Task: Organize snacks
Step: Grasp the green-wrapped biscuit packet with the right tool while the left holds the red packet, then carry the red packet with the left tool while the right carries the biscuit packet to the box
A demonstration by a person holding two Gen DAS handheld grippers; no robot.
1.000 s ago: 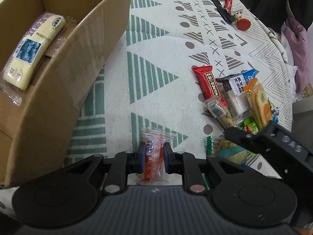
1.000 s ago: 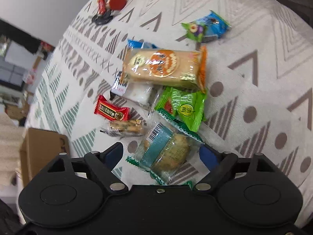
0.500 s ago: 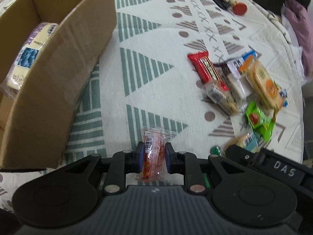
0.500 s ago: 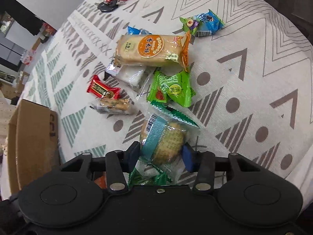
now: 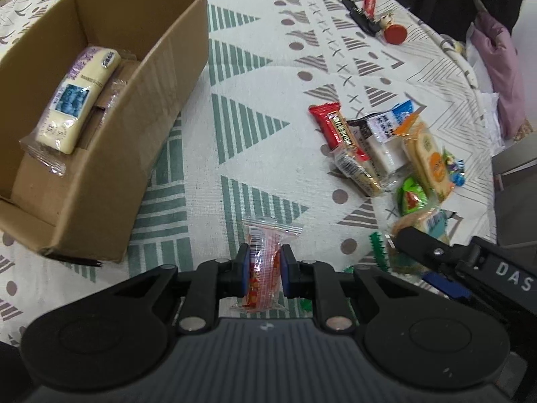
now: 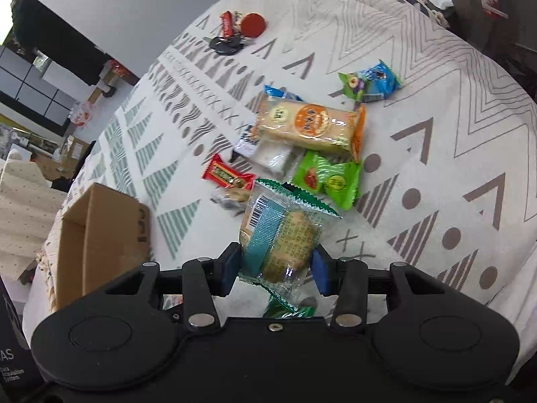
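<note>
Two grippers are loaded, operator; findings run from the largest item down. The patterned tablecloth (image 5: pixel 255 77) covers the whole work surface. Your cardboard box (image 5: pixel 141 154) stands open on its left part and holds one long white snack bar (image 5: pixel 75 100) lying flat inside. A loose pile of snacks (image 5: pixel 386 154) lies to the right of the box, well apart from it, with an orange-labelled cracker pack (image 6: pixel 308 124) on top. Your right gripper (image 6: pixel 275 265) is pinching a clear green-edged biscuit packet (image 6: pixel 282 238), raised above the cloth near the pile. Your left gripper (image 5: pixel 263 273) is clamped on a small clear packet of red candy (image 5: pixel 265 262), just right of the box. Keys (image 5: pixel 360 20) lie at the far edge.
</note>
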